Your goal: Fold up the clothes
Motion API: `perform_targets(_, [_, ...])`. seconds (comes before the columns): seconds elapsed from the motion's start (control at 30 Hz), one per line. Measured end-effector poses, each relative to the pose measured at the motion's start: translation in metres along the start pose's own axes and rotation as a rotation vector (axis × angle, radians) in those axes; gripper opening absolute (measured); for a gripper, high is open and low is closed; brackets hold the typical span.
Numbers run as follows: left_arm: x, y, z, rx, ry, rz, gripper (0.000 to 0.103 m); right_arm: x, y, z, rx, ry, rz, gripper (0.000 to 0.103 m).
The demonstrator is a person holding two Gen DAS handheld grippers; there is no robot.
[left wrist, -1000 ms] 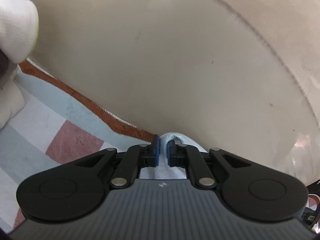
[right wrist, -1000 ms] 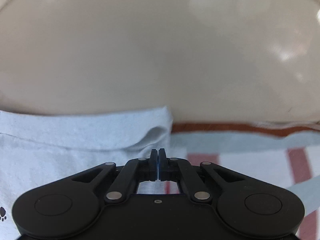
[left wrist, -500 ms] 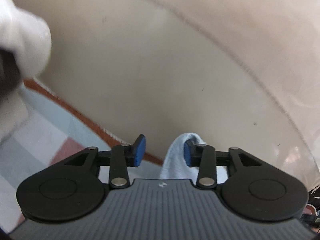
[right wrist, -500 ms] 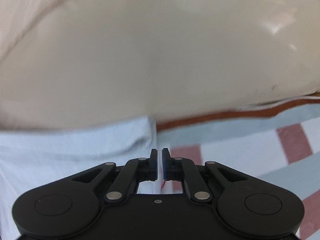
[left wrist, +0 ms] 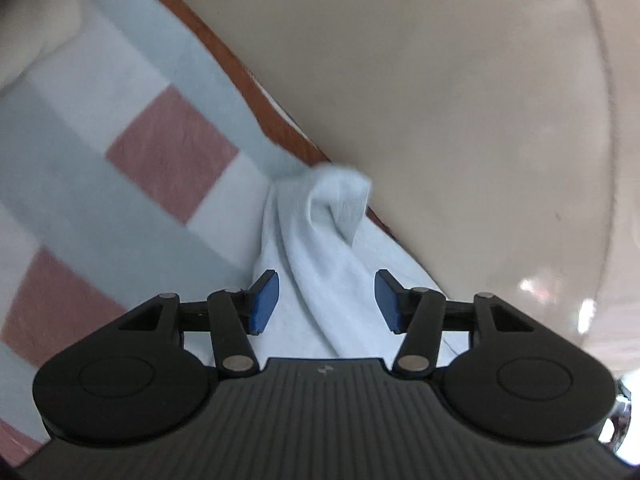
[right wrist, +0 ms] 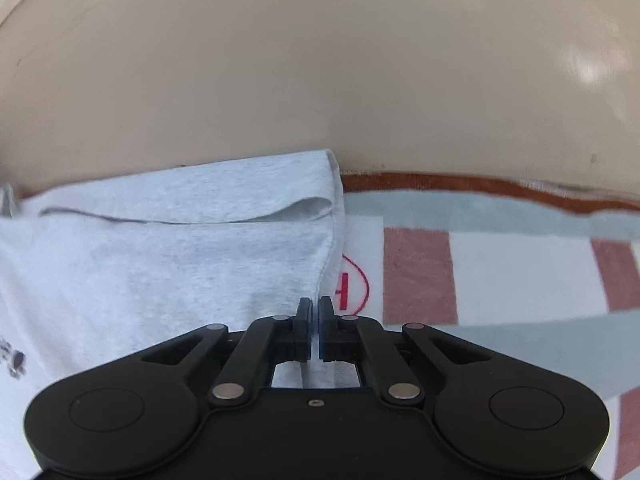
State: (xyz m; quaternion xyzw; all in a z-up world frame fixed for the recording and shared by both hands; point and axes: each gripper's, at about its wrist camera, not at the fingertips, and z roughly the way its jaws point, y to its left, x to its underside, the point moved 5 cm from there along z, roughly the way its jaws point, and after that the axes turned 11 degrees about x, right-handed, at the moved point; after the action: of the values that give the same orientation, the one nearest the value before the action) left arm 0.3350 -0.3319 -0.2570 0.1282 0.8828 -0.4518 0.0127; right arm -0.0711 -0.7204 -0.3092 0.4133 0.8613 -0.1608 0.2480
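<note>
The pale blue garment [right wrist: 168, 264] lies on a checked cloth [right wrist: 520, 264] of grey-blue, white and dusty-red squares with a rust-brown border, spread over the beige tabletop [right wrist: 320, 80]. The garment's folded upper edge runs along the cloth's far edge, just short of the bare tabletop. The left gripper [left wrist: 326, 300] has its jaws opening; a bunched, peaked corner of the garment stands between the blue pads [left wrist: 266, 300] without being pressed by them. The right gripper [right wrist: 315, 328] has its jaws pressed nearly together at the garment's side hem; whether fabric is caught between them cannot be told. Beside that hem a red circled mark [right wrist: 352, 284] shows on the cloth.
</note>
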Motion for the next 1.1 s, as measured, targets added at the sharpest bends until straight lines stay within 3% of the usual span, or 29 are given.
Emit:
perform_targets(0.07, [0.022, -0.005, -0.013, -0.066, -0.047, 0.157, 0.055, -0.004, 0.002, -0.006, 0.067, -0.042, -0.028, 0.001])
perform_targets(0.17, [0.061, -0.005, -0.029, -0.146, -0.068, 0.339, 0.058, -0.016, -0.011, -0.028, 0.083, -0.12, 0.078, 0.001])
perform_targets(0.23, [0.084, 0.009, -0.034, -0.164, -0.031, 0.368, 0.058, -0.018, -0.014, -0.031, 0.114, -0.139, 0.055, 0.001])
perform_targets(0.33, [0.113, 0.028, -0.037, -0.209, 0.035, 0.404, 0.058, -0.013, -0.008, -0.017, 0.225, -0.077, -0.048, 0.001])
perform_targets(0.4, [0.13, 0.036, -0.033, -0.251, 0.081, 0.453, 0.058, -0.014, -0.005, -0.021, 0.263, -0.085, -0.043, 0.0])
perform_targets(0.5, [0.127, 0.047, -0.029, -0.251, 0.103, 0.468, 0.058, -0.009, -0.013, -0.026, 0.414, -0.073, -0.063, 0.001])
perform_targets(0.53, [0.126, 0.045, -0.029, -0.24, 0.1, 0.463, 0.058, -0.007, -0.02, -0.032, 0.396, -0.059, -0.021, 0.001])
perform_targets(0.6, [0.129, 0.045, -0.026, -0.217, 0.101, 0.453, 0.058, 0.003, -0.034, -0.04, 0.258, -0.033, 0.116, 0.01])
perform_targets(0.63, [0.131, 0.045, -0.024, -0.212, 0.109, 0.454, 0.058, 0.012, -0.042, -0.046, 0.15, -0.016, 0.198, 0.01])
perform_targets(0.73, [0.136, 0.044, -0.019, -0.207, 0.127, 0.468, 0.058, 0.045, -0.053, -0.061, -0.036, 0.015, 0.348, 0.013])
perform_targets(0.8, [0.141, 0.04, -0.02, -0.228, 0.119, 0.473, 0.058, 0.07, -0.059, -0.069, -0.049, 0.02, 0.374, 0.02])
perform_targets(0.97, [0.149, 0.044, -0.022, -0.163, 0.145, 0.347, 0.058, 0.121, -0.065, -0.09, -0.124, 0.047, 0.445, 0.022])
perform_targets(1.1, [0.16, 0.036, -0.015, -0.195, 0.159, 0.461, 0.055, 0.135, -0.054, -0.098, -0.178, 0.09, 0.434, 0.026])
